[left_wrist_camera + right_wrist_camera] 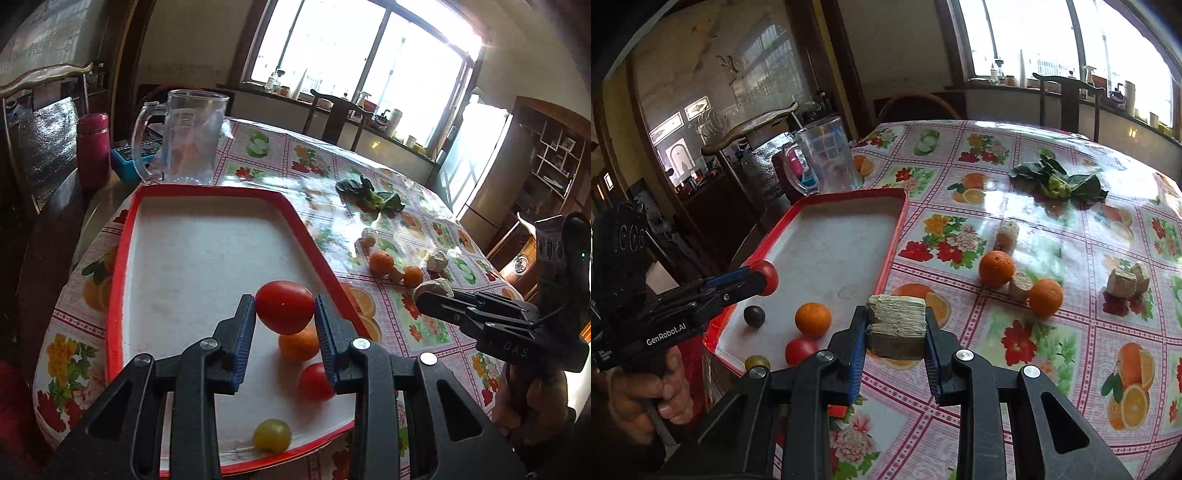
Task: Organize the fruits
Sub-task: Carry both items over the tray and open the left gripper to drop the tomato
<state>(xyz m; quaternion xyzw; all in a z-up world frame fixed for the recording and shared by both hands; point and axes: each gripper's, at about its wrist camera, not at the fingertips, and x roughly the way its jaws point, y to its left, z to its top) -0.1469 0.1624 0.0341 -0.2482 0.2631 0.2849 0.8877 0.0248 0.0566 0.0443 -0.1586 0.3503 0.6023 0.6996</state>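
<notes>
My left gripper [284, 301] is shut on a red tomato [284, 314], held just above the near part of the white tray with a red rim [122, 258]. Under it in the tray lie an orange [299, 345], a smaller tomato [314, 382] and a green grape [271, 435]. The right wrist view adds a dark round fruit [754, 315] in the tray. My right gripper [895, 317] is shut on a beige layered block [897, 328], over the tablecloth beside the tray's right rim [894, 236]. Two oranges [996, 268] [1046, 297] lie on the table.
Beige chunks [1008, 230] [1021, 286] [1126, 282] are scattered near the loose oranges. A leafy green [1060, 182] lies further back. A glass jug [184, 136] stands behind the tray, a red flask [92, 147] and a chair left of it. A hand [646, 391] grips the left tool.
</notes>
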